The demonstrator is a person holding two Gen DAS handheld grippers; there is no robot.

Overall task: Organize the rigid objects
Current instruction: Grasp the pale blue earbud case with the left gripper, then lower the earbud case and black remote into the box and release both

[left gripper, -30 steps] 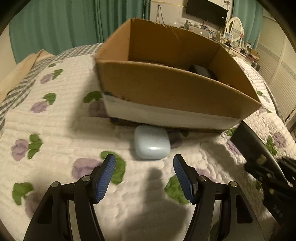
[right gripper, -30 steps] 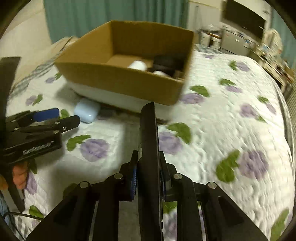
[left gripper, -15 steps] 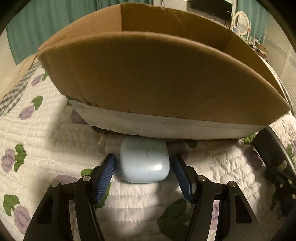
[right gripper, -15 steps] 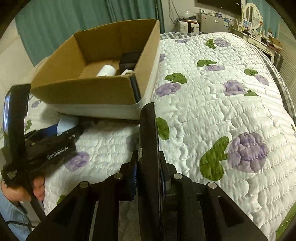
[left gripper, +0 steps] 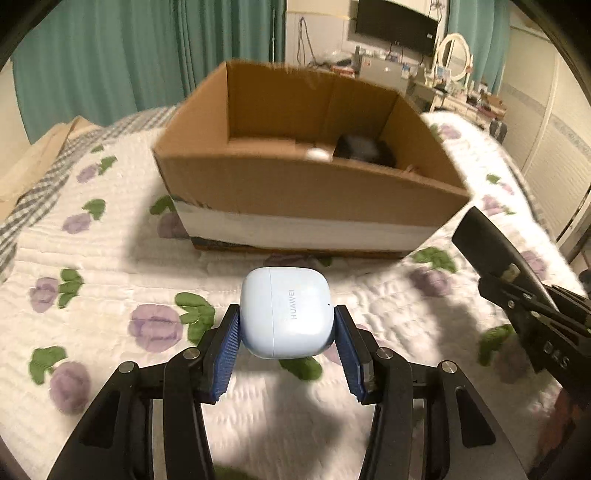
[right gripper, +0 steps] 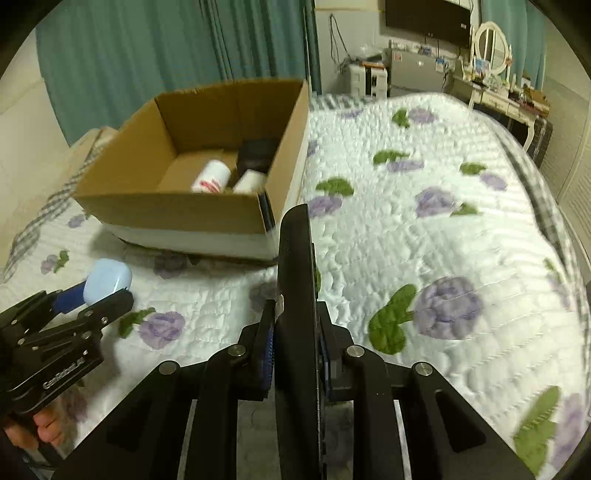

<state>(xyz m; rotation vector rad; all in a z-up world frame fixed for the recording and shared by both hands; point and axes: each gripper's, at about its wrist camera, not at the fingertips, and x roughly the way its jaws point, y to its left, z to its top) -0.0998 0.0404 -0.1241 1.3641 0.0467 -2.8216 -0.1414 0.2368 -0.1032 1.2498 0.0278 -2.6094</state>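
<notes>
My left gripper (left gripper: 287, 332) is shut on a pale blue earbud case (left gripper: 286, 312) and holds it above the quilt, in front of the open cardboard box (left gripper: 306, 192). The case also shows in the right wrist view (right gripper: 107, 278), at the left. My right gripper (right gripper: 295, 328) is shut on a flat black slab (right gripper: 295, 277), held edge-on and upright to the right of the box (right gripper: 177, 210). The slab shows at the right edge of the left wrist view (left gripper: 491, 243). Inside the box lie two white cylinders (right gripper: 212, 175) and a black object (right gripper: 256, 153).
The box sits on a white quilted bed (right gripper: 424, 229) with purple flowers and green leaves. Teal curtains (left gripper: 110, 62) hang behind. A TV (left gripper: 397, 24), a mirror and cluttered furniture stand at the far right wall. A hand (right gripper: 40, 432) holds the left gripper.
My left gripper closed on the earbud case by the box wall, then lifted it and pulled back from the box. My right gripper kept hold of the black slab and shifted slightly.
</notes>
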